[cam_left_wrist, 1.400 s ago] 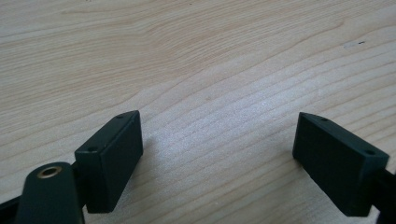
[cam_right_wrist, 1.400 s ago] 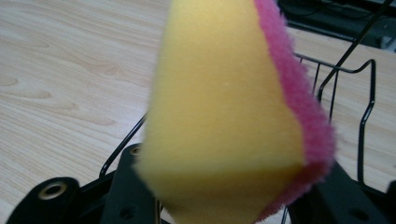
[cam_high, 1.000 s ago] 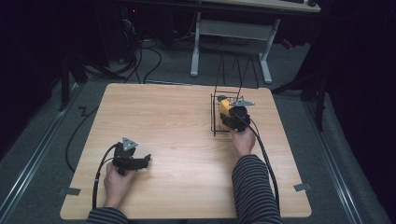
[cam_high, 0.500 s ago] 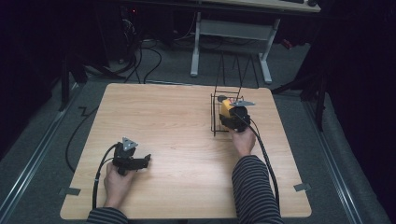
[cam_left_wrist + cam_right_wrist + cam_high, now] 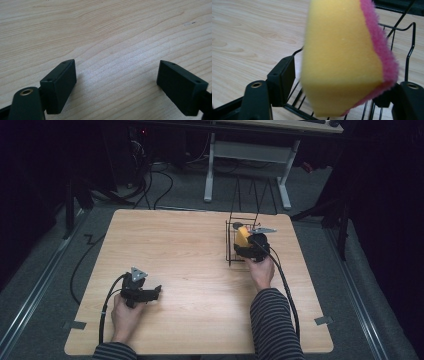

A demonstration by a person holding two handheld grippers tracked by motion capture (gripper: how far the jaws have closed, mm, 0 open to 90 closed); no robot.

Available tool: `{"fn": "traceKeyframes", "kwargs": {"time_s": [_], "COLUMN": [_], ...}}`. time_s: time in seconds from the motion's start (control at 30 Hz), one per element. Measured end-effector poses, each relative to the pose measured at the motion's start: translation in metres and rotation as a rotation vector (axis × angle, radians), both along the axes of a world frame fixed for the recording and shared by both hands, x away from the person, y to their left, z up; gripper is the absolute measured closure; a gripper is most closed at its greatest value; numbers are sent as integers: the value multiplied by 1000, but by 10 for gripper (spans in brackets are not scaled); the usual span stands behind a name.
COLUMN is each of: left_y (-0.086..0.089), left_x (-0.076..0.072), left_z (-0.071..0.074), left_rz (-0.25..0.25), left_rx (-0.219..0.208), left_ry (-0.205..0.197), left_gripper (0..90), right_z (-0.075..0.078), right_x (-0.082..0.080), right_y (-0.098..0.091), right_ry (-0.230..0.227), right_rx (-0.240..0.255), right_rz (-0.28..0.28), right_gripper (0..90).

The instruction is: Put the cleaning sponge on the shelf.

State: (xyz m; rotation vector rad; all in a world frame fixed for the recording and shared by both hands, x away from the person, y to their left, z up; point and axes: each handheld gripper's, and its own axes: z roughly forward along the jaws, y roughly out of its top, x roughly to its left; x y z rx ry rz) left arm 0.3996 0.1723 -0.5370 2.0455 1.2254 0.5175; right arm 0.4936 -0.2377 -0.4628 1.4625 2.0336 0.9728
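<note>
A yellow sponge [image 5: 342, 62] with a pink scouring face stands between the jaws of my right gripper [image 5: 337, 82], over a black wire basket [image 5: 409, 50]. These jaws have just been opening; the left pad [image 5: 283, 75] stands a little clear of the sponge, which looks blurred. In the high view the sponge [image 5: 242, 236] and right gripper [image 5: 245, 242] are at the wire basket [image 5: 230, 247] on the table's far right. My left gripper [image 5: 155, 291] rests low at the near left, open, with bare wood between its pads [image 5: 60, 85].
The wooden table [image 5: 190, 250] has its front edge just behind both forearms. Tall wire handles rise from the basket's far side. A cable trails from each gripper toward the person. Beyond the table stand a desk frame and floor cables.
</note>
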Motion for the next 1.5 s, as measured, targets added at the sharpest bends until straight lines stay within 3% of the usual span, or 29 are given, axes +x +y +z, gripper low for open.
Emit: {"fn": "traceKeyframes", "kwargs": {"time_s": [0.17, 0.57, 0.7, 1.07, 1.2, 1.5], "left_y": [0, 0, 0, 0, 0, 0], "left_x": [0, 0, 0, 0, 0, 0], "left_z": [0, 0, 0, 0, 0, 0], "left_rz": [-1, -1, -1, -1, -1, -2], "left_rx": [2, 2, 1, 2, 1, 1], "left_ry": [-1, -1, -1, -1, -1, 0], "left_gripper": [166, 166, 166, 166, 166, 166], "right_z": [5, 15, 22, 33, 35, 41], "right_x": [-5, -25, -35, -56, -64, -76], "right_y": [-2, -20, -23, -31, -34, -37], "right_ry": [19, 4, -36, -66, -84, -97], "right_rx": [4, 33, 48, 78, 114, 106], "right_rz": [11, -4, 10, 42, 39, 51], "right_gripper": [251, 207, 213, 218, 237, 242]}}
